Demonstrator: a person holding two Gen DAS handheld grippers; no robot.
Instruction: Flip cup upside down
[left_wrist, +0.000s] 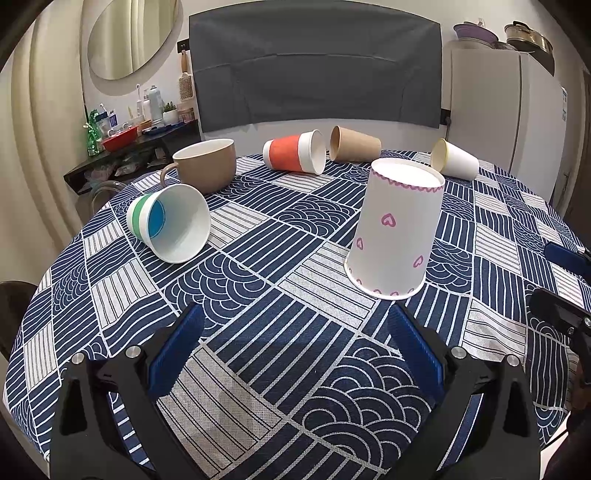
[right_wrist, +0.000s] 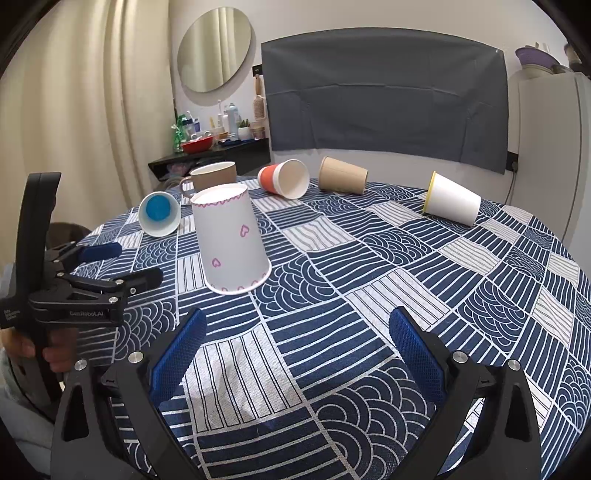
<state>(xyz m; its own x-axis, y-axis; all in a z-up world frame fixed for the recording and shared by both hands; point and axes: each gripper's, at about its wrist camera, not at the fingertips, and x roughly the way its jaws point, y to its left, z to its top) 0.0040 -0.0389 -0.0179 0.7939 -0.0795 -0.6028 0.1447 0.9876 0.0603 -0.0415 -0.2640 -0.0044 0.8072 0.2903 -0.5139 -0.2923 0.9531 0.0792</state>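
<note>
A white paper cup with pink hearts (left_wrist: 395, 229) stands upside down, mouth on the tablecloth; it also shows in the right wrist view (right_wrist: 231, 240). My left gripper (left_wrist: 295, 325) is open and empty, just short of that cup and to its left. My right gripper (right_wrist: 295, 328) is open and empty, to the right of the cup and nearer the table's front. The left gripper also shows from the side in the right wrist view (right_wrist: 122, 264), open, beside the cup.
On the round blue patterned table (left_wrist: 258, 332) lie several cups on their sides: a green-banded one (left_wrist: 170, 221), an orange one (left_wrist: 295, 151), a brown one (left_wrist: 352, 144), a yellow-rimmed one (left_wrist: 456, 160). A brown mug (left_wrist: 207, 166) stands upright at the back left.
</note>
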